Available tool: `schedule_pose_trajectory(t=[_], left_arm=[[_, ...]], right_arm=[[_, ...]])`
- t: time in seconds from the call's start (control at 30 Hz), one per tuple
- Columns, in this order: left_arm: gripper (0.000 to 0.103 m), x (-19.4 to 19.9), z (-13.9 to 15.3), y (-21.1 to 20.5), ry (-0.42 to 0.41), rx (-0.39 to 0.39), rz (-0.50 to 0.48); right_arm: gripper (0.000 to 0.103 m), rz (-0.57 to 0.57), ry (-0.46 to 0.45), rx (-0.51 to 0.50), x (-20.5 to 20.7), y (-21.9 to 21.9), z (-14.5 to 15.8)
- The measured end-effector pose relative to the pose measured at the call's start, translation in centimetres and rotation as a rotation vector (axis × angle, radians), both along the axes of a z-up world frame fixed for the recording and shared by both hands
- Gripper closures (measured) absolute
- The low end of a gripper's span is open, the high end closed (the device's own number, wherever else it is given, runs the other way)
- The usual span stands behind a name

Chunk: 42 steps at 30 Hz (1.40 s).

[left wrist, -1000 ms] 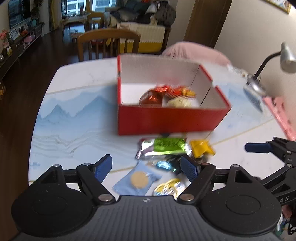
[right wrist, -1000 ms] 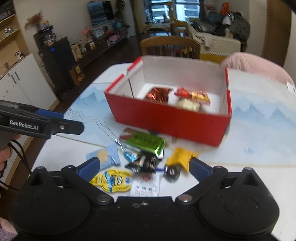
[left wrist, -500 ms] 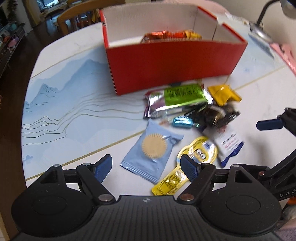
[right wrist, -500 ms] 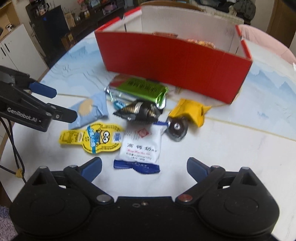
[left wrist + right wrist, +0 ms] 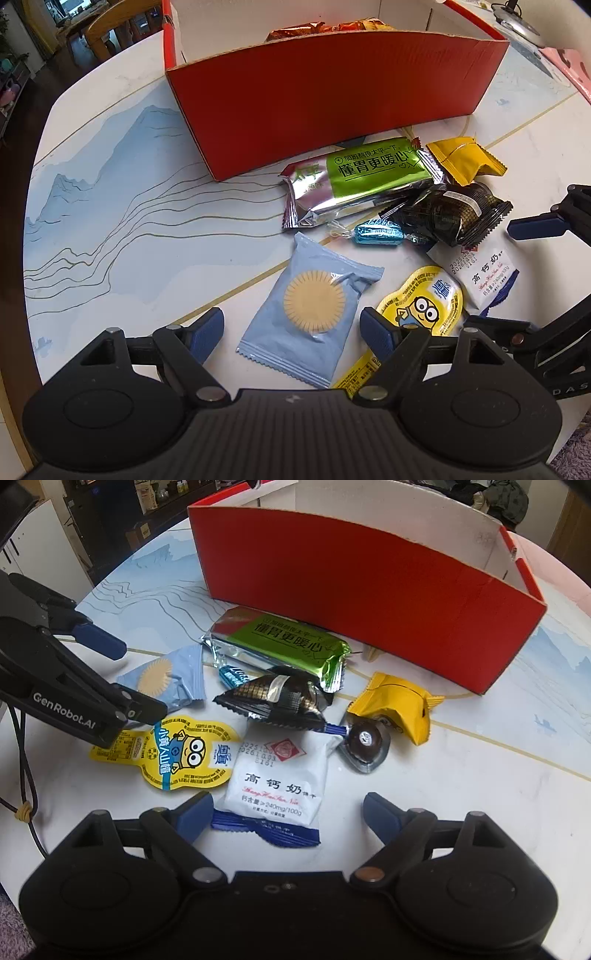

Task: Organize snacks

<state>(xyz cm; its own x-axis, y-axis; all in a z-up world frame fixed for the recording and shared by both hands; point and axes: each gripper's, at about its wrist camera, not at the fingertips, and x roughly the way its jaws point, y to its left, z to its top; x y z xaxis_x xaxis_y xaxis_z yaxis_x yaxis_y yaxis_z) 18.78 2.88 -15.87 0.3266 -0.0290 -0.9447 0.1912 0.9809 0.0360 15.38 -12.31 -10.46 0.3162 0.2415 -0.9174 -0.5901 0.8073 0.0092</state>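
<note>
Loose snacks heaped on the surface [image 5: 110, 229] just in front of the red box [image 5: 332, 92], a few wrappers already showing inside it. Left claw [image 5: 293, 330] spread wide and empty, straddling the pale blue biscuit packet [image 5: 310, 310], nearest of the heap to that claw and farthest from the box's front wall. Right claw [image 5: 288, 812] closing but not yet pressing on anything, the white milk-tablet sachet [image 5: 280, 775] lying between its pads, also on the side of the heap away from the box.

Both packets judged light, flat and crinkly (film likely slippery, little height to catch). Biscuit probably brittle, so best pinched across the short sides by the crimped seams, gently. Sachet softer, safe to squeeze across its middle. Yellow cartoon pouch [image 5: 177, 753] touching the sachet's edge and partly tucked under the blue packet, so likely to drag along with either lift.
</note>
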Motion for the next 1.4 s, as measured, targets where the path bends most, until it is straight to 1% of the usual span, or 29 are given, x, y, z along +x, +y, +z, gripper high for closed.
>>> schedule_pose_trajectory(t=[0.2, 0.37, 0.43, 0.53, 0.6, 0.63, 0.73, 0.9, 1.1, 1.27, 1.4], left_arm=[[0.023, 0.3, -0.5, -0.3, 0.008, 0.014, -0.013], [0.024, 0.6, -0.6, -0.3, 0.0, 0.015, -0.018], [0.025, 0.6, -0.6, -0.4, 0.0, 0.011, -0.018], [0.031, 0.8, -0.5, -0.4, 0.014, -0.005, -0.005], [0.041, 0.8, -0.5, -0.5, 0.022, -0.027, 0.003], [0.042, 0.7, -0.4, -0.5, 0.019, -0.027, 0.005], [0.045, 0.3, -0.3, -0.9, 0.012, -0.014, 0.012], [0.05, -0.1, -0.3, -0.7, 0.006, -0.016, 0.051], [0.055, -0.9, 0.0, -0.4, 0.0, -0.01, 0.103], [0.058, -1.4, 0.2, 0.9, 0.005, -0.045, 0.177], [0.059, -1.8, 0.2, 2.2, 0.005, -0.077, 0.235]], right_arm=[[0.016, 0.014, -0.007, -0.014, 0.3, 0.6, -0.2], [0.022, 0.027, -0.031, -0.025, 0.4, 0.7, -0.2], [0.027, 0.028, -0.039, -0.021, 0.4, 0.7, -0.2], [0.035, 0.026, -0.05, -0.013, 0.4, 0.4, -0.1], [0.04, 0.024, -0.057, -0.008, 0.4, 0.2, 0.0], [0.045, 0.022, -0.06, -0.007, 0.3, 0.0, 0.1], [0.052, 0.019, -0.067, -0.005, 0.1, -0.2, 0.2], [0.055, -0.006, -0.072, -0.006, -0.4, -0.6, 0.4], [0.056, -0.055, -0.055, 0.014, -1.3, -1.7, 0.7], [0.056, -0.116, -0.025, 0.033, -2.4, -3.3, 0.8], [0.056, -0.166, -0.021, 0.063, -3.1, -4.5, 1.3]])
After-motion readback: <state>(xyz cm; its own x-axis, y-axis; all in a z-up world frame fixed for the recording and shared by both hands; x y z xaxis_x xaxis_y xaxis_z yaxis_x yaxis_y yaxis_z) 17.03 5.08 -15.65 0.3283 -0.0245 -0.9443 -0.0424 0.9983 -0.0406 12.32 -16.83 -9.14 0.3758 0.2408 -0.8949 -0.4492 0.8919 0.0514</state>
